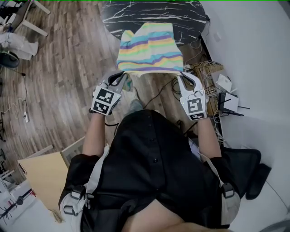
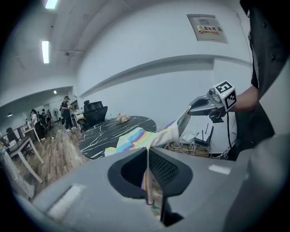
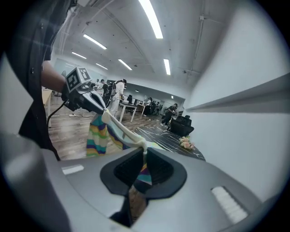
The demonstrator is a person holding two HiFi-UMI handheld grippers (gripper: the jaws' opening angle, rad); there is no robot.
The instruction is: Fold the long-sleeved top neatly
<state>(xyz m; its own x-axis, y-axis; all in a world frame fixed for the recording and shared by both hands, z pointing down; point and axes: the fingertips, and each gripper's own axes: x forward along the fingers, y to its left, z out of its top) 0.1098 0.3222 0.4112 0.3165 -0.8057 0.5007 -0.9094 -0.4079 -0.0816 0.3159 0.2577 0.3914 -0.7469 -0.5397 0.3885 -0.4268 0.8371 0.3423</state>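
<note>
The striped long-sleeved top (image 1: 149, 47), in pastel yellow, green, blue and purple bands, hangs from the front edge of the black marble table (image 1: 154, 13). Its cream hem is stretched taut between my two grippers. My left gripper (image 1: 123, 76) is shut on the hem's left corner. My right gripper (image 1: 182, 75) is shut on the right corner. In the left gripper view the top (image 2: 136, 138) runs from my jaws across to the other gripper (image 2: 192, 110). In the right gripper view the top (image 3: 102, 133) sags below the stretched hem.
The table is dark marble with white veins, and flowers (image 2: 121, 118) sit at its far side. A tangle of cables (image 1: 206, 72) and white routers (image 1: 229, 102) lie on the floor at the right by the wall. Wooden floor (image 1: 59, 81) spreads to the left.
</note>
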